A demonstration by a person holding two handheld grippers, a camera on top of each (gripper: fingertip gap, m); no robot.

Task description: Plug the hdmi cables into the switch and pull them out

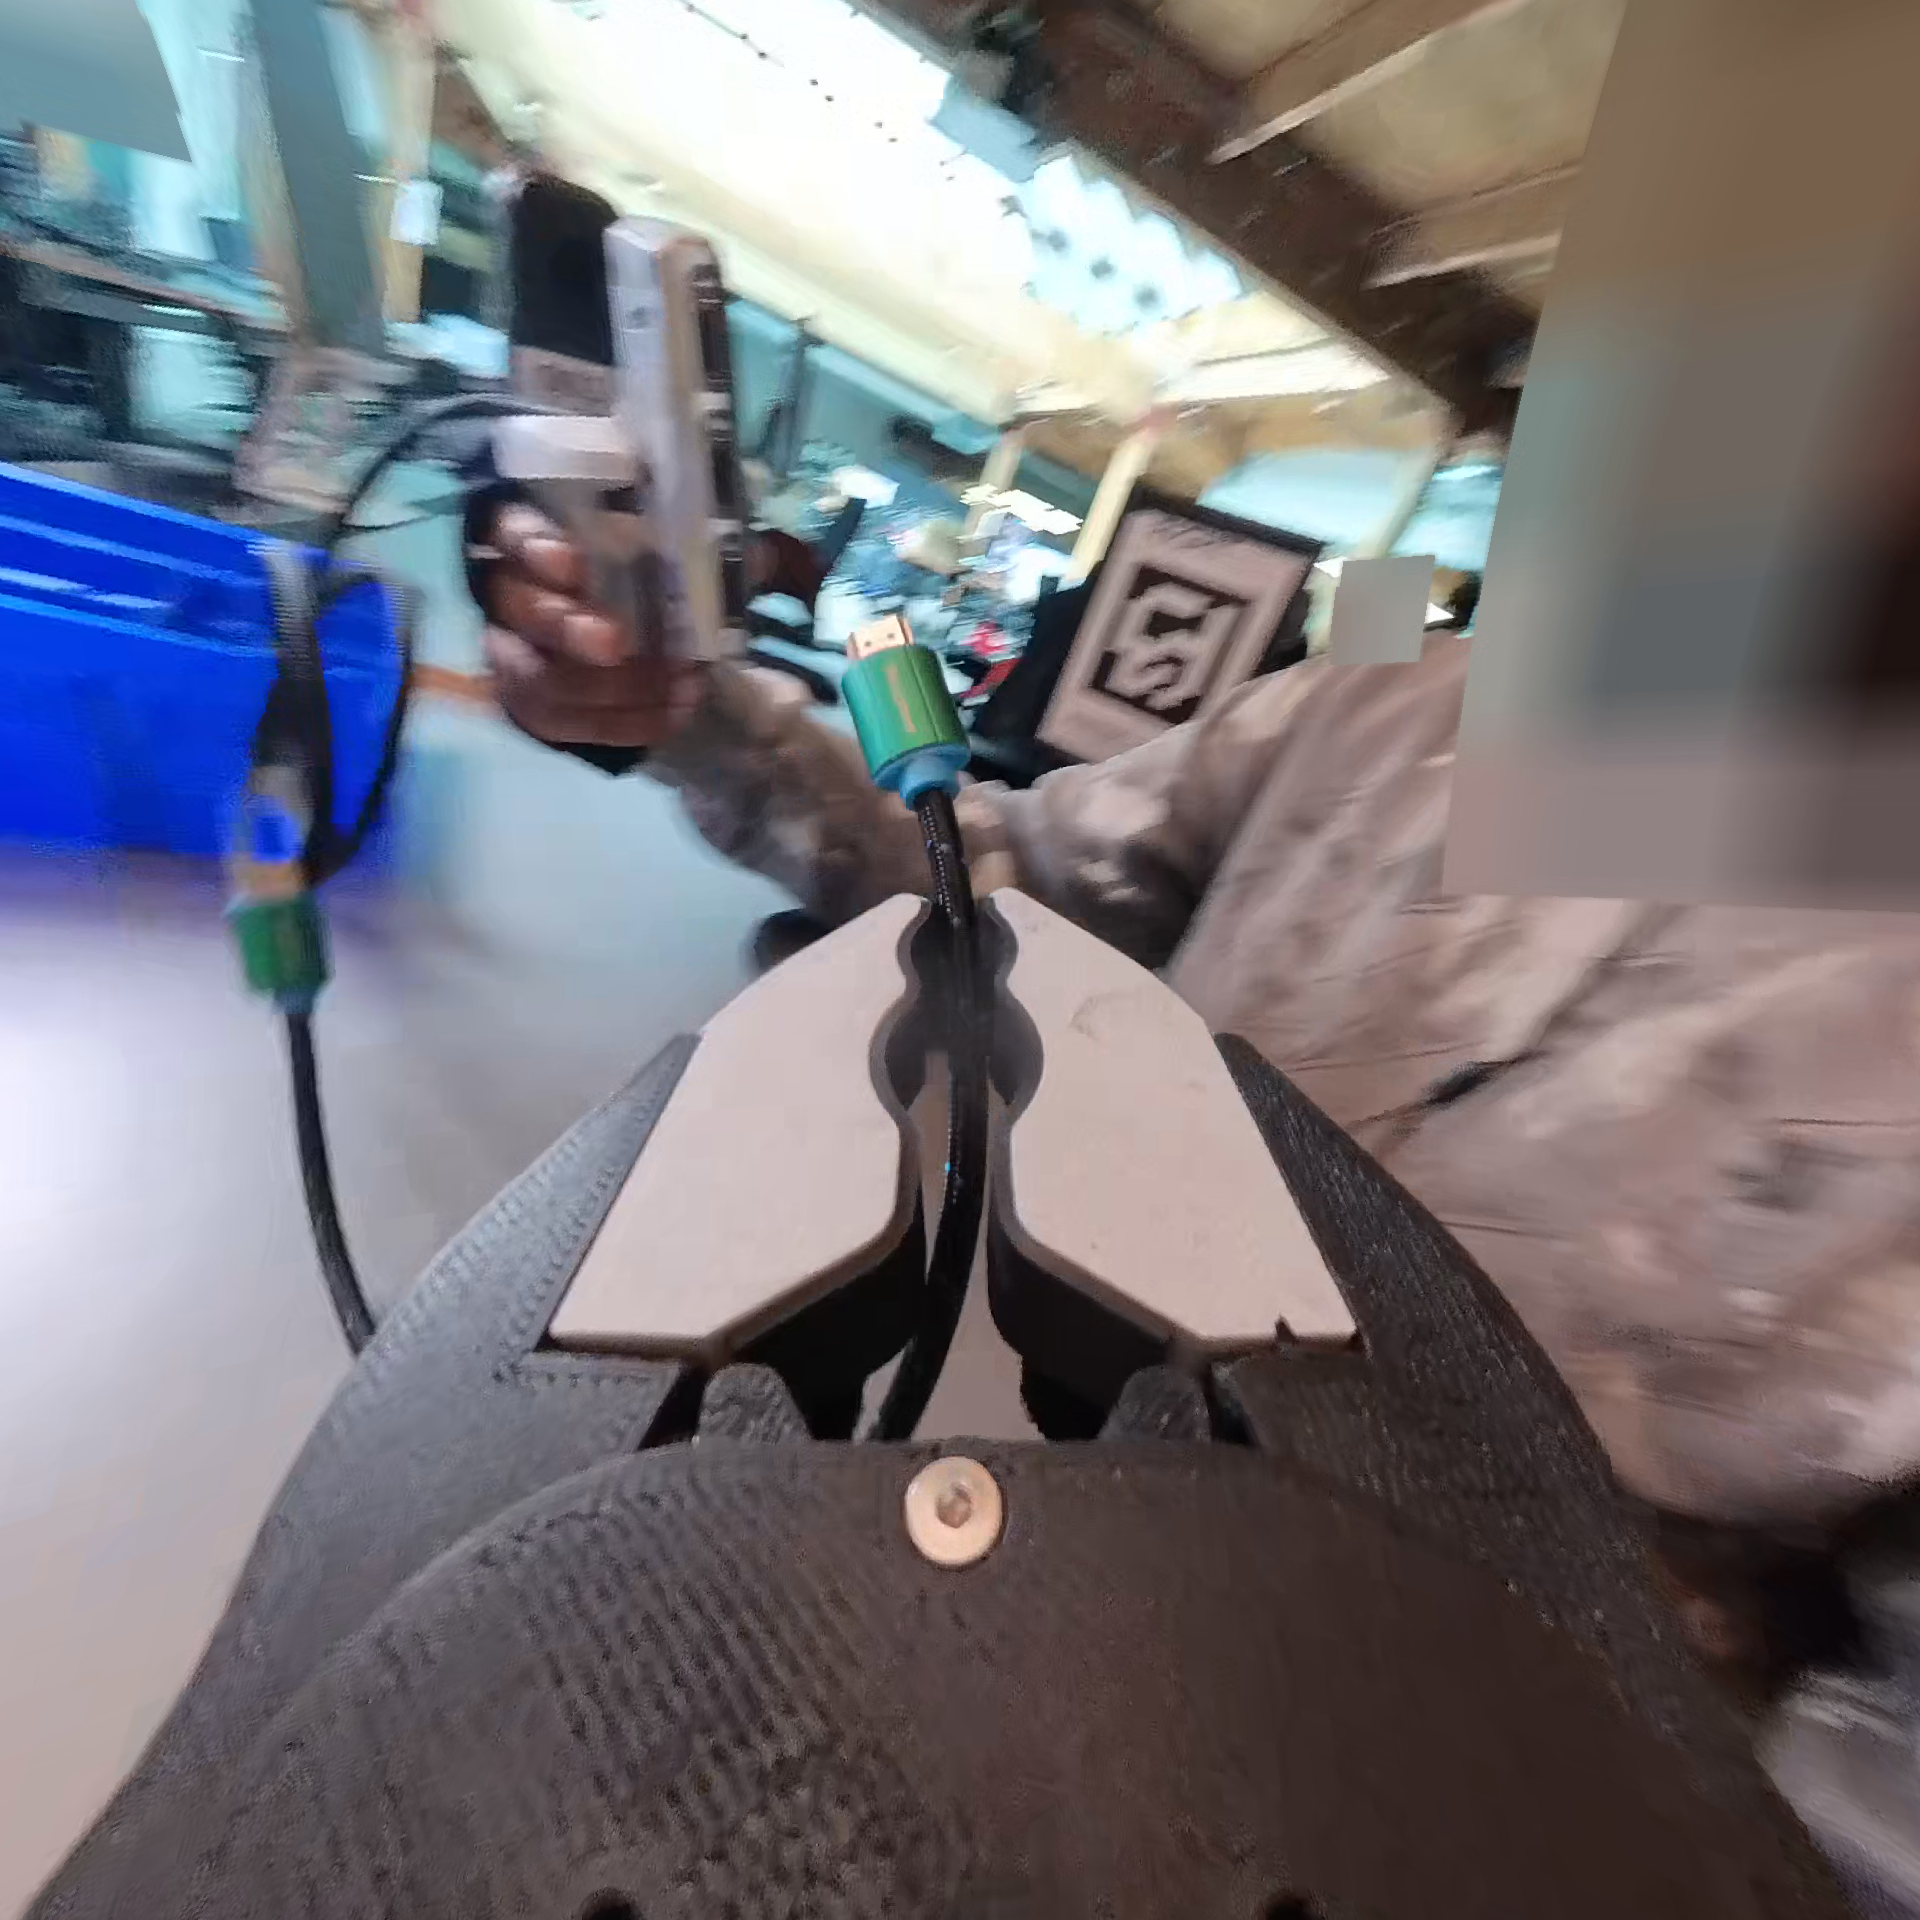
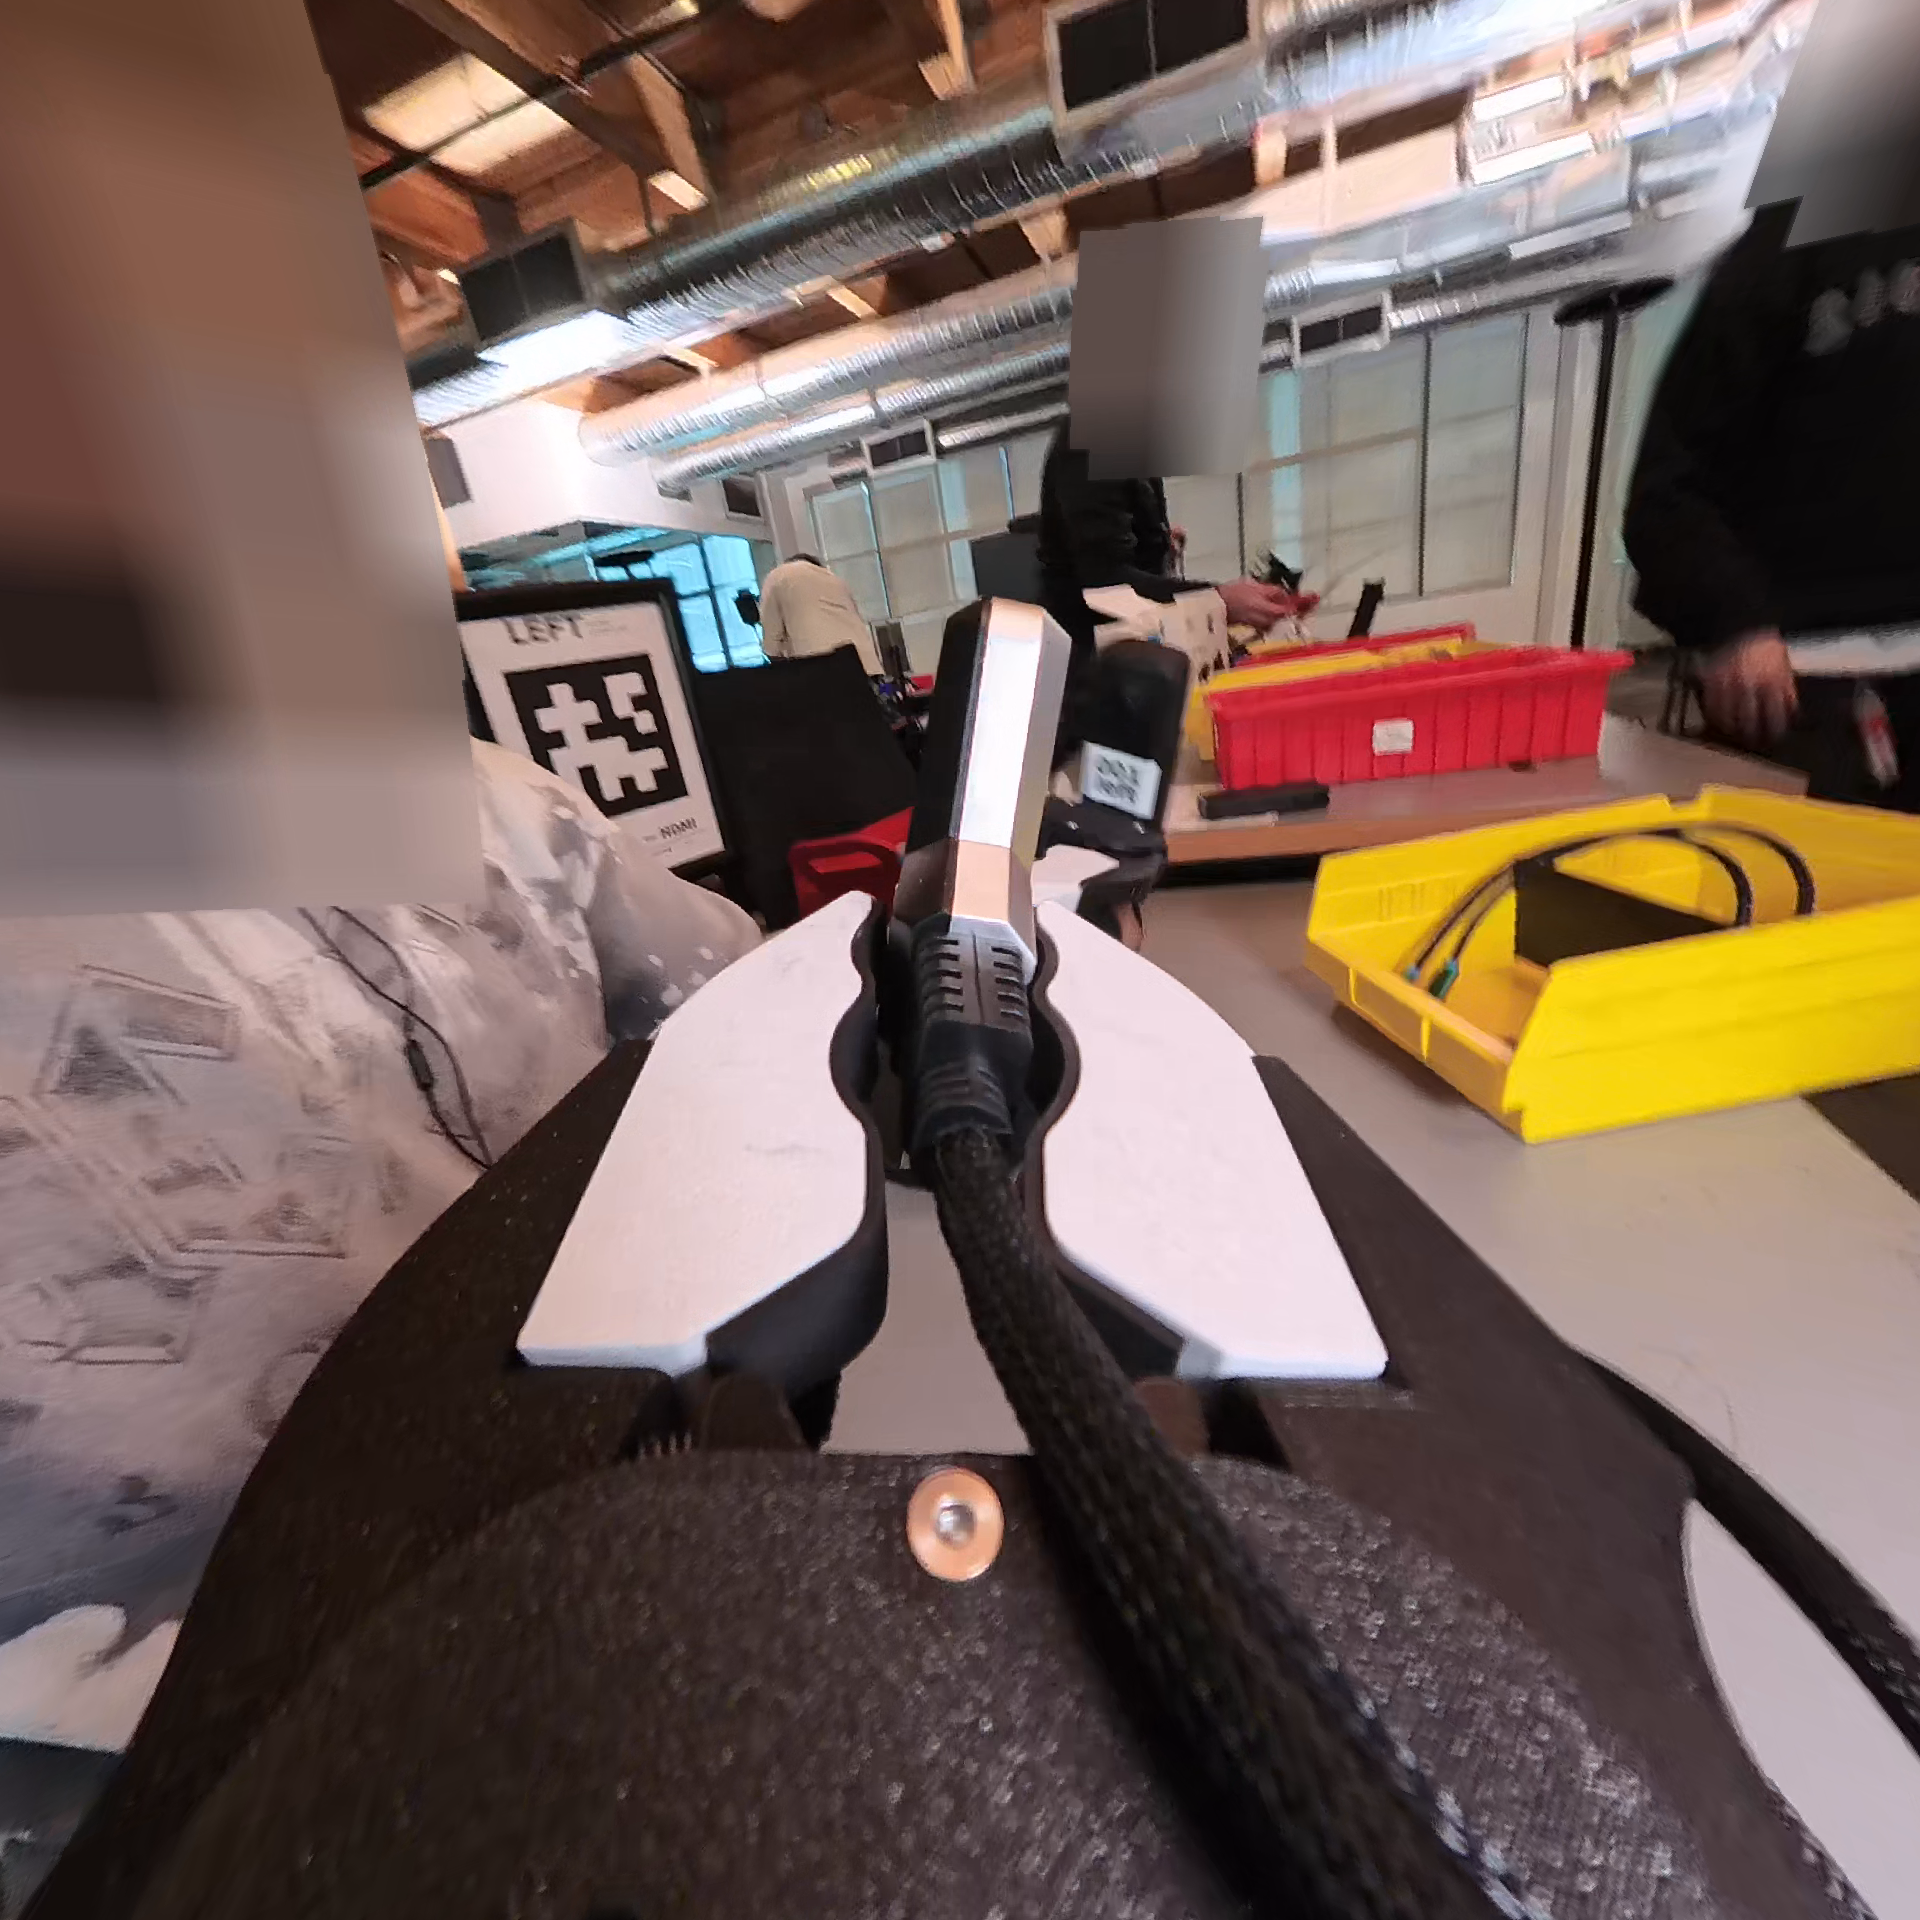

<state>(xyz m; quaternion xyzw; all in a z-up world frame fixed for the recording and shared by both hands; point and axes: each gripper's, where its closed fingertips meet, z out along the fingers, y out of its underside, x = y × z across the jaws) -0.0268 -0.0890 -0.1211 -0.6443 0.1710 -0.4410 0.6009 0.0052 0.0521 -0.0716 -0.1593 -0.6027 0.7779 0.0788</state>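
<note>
My left gripper (image 1: 956,920) is shut on a black braided HDMI cable (image 1: 961,1039). The cable's green plug (image 1: 899,707) sticks up past the fingertips with its gold tip free in the air. A second green plug (image 1: 275,940) hangs blurred at the left on another braided cable. My right gripper (image 2: 956,920) is shut on the cable end of the silver and black switch (image 2: 997,748), which stands up between the fingers. The switch's thick braided cable (image 2: 1091,1403) runs back over the gripper. In the left wrist view the right gripper (image 1: 644,447) shows blurred, held in a hand.
A yellow bin (image 2: 1683,1049) holding black cables sits on the grey table at the right, with red bins (image 2: 1403,717) behind it. A blue bin (image 1: 135,665) is at the left. A person's patterned sleeve (image 1: 1507,1091) is close by. People stand in the background.
</note>
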